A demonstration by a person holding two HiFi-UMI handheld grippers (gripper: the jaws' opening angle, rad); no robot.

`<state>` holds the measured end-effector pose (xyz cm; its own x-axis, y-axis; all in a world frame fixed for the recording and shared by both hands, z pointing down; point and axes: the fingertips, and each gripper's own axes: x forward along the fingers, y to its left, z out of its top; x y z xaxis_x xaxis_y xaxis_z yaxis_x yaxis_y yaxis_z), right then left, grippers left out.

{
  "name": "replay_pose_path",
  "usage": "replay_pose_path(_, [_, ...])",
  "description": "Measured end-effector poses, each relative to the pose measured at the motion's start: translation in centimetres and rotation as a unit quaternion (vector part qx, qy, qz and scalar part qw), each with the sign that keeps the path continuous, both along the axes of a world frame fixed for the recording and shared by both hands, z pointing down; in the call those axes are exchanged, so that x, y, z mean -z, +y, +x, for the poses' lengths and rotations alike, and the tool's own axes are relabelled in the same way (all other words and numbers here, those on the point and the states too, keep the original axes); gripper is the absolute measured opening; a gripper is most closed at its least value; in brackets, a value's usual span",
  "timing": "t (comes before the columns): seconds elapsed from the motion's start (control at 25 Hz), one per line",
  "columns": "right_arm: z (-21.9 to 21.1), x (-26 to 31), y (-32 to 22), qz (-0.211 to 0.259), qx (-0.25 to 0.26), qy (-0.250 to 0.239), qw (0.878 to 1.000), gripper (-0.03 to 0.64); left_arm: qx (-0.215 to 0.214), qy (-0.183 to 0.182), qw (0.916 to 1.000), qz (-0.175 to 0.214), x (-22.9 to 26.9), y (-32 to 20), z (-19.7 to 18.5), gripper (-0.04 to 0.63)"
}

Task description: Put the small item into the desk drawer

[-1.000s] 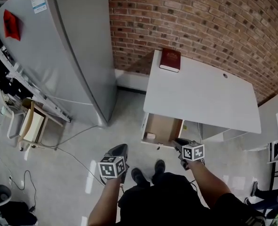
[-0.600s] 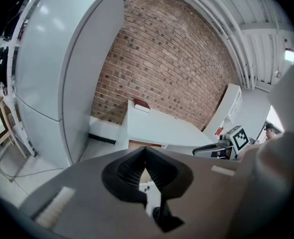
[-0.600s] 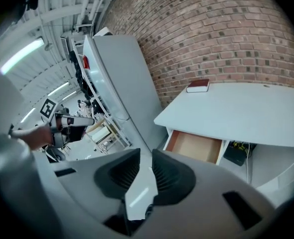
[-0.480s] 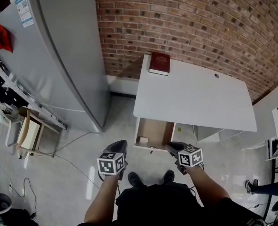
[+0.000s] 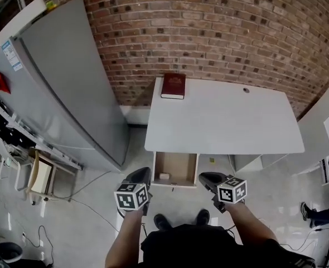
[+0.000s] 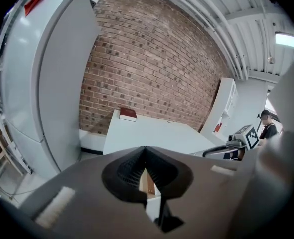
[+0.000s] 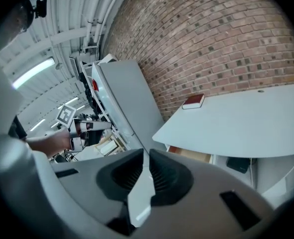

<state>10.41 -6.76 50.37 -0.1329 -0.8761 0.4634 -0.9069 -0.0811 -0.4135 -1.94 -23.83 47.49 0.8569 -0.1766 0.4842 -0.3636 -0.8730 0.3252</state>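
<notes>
The small white item [image 5: 164, 176] lies in the front left corner of the open desk drawer [image 5: 178, 162], ahead and between two empty grippers, nearer the left gripper [image 5: 144, 175], jaws together, than the right gripper [image 5: 204, 177], whose jaws have just been closing to a slit; the fridge label [image 5: 9, 54] is too small to read.

red book [image 5: 173, 86]: closed, lying flat | grey refrigerator [image 5: 69, 82]: doors shut, against brick wall [image 5: 209, 32]
</notes>
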Motion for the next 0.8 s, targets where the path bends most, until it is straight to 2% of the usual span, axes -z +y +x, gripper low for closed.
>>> replay_pose_path(0.24, [3.1,4.9,2.0,0.067,0.016,0.011,0.998,0.034,-0.001,0.017,0.9995,0.027,3.6,2.9,4.1,0.011])
replay_pose_path(0.48, [8.2,9.1,6.0,0.132,-0.030,0.033,0.990,0.015,0.004,0.031,0.9981,0.054,6.7,6.2,7.2,0.011])
replay_pose_path(0.8, [12.5,14.1,10.9,0.184,-0.032,0.068,0.980,0.014,0.017,0.051,0.9949,0.085,9.0,9.7,10.4,0.011])
